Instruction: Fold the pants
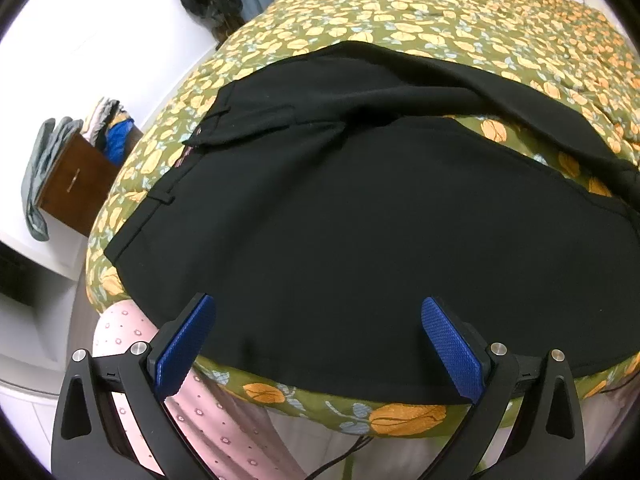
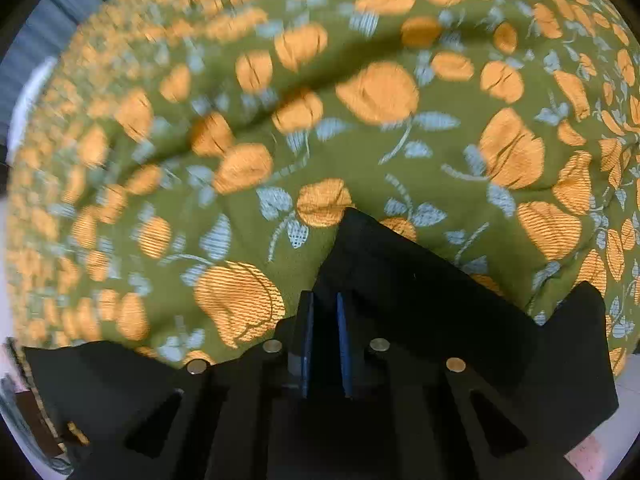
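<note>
Green flowery bed cover (image 1: 400,12) holds one pair of black pants (image 1: 320,220) spread flat, the left gripper (image 1: 318,344) hangs wide apart over the waist end, the right gripper (image 2: 325,340) pinches a pant hem, so the fold is starting and next it must lift across.

left wrist: looked steeply down from above bed edge over black pants (image 1: 320,220) | right wrist: close, nearly straight down | shared: floral bedspread (image 2: 360,140), pants
</note>
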Motion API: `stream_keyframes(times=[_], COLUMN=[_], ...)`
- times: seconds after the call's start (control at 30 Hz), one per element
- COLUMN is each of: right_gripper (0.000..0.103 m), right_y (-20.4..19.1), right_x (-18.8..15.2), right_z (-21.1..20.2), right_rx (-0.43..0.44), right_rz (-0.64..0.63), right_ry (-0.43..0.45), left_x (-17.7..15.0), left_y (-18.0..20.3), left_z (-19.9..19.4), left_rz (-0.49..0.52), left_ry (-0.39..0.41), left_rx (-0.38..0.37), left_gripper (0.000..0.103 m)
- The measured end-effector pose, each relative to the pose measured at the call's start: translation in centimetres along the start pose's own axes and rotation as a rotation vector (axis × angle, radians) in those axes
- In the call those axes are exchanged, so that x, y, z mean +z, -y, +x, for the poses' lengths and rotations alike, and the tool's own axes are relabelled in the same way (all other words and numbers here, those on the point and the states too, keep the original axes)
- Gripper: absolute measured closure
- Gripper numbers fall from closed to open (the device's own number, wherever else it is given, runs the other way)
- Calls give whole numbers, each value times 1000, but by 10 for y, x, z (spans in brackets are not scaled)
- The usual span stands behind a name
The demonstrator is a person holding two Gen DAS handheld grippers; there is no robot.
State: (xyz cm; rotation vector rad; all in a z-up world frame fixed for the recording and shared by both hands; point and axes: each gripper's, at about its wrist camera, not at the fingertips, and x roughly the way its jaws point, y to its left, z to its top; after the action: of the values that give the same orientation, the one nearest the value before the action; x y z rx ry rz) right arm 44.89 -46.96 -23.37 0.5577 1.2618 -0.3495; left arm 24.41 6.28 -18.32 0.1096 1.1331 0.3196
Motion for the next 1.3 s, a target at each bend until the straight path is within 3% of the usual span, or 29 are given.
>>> stream_keyframes(times=[0.1,0.2,0.3,0.33,0.4,0.47,0.53,0.67,0.73,0.77,0.8,0.83,0.87,0.97,1.17,1.23,1.3], right_gripper=[93,93,93,93,103,103,103,101,88,57,17,9,9,8,10,27,91], right_y=[17,47,98,115,137,164,177,152,129,117,108,103,100,114,103,93,86], right_x=[-17,-50,-86,-99,-113,-126,-135,-134,-129,-125,-120,-117,-112,-80,-4,4,3], right_z=[-65,-118,-131,-121,-103,-91,-91,-93,-99,-100,-100,-102,-103,-96,-35,-13,-6], right_rx=[213,315,320,293,198,217,229,246,219,232,246,253,251,196,163,195,154], right_rz=[-29,-52,-30,-9,23,100,110,-9,-114,-170,-211,-237,-259,-263,-354,-386,-439], right_ry=[138,227,238,216,201,196,210,223,244,246,246,264,285,308,95,-4,-38], left_x=[-2,-3,-2,-1,1,6,17,46,56,59,62,65,66,61,45,40,37], left_y=[1,3,10,14,22,25,22,4,-5,-8,-11,-13,-15,-17,-8,-9,-11], left_z=[3,4,9,12,17,19,19,19,17,16,14,11,7,-1,9,8,3], left_rz=[8,10,11,18,37,36,13,-82,-132,-148,-163,-171,-177,-177,-121,-127,-135], left_ry=[-8,-14,-28,-40,-66,-78,-77,-80,-72,-69,-67,-64,-56,-38,-85,-91,-80], left_rx=[-3,-6,-28,-38,-65,-110,-154,-178,-194,-199,-203,-201,-198,-192,-137,-134,-131], left_gripper=[0,0,0,0,0,0,0,0,0,0,0,0,0,0,0,0,0])
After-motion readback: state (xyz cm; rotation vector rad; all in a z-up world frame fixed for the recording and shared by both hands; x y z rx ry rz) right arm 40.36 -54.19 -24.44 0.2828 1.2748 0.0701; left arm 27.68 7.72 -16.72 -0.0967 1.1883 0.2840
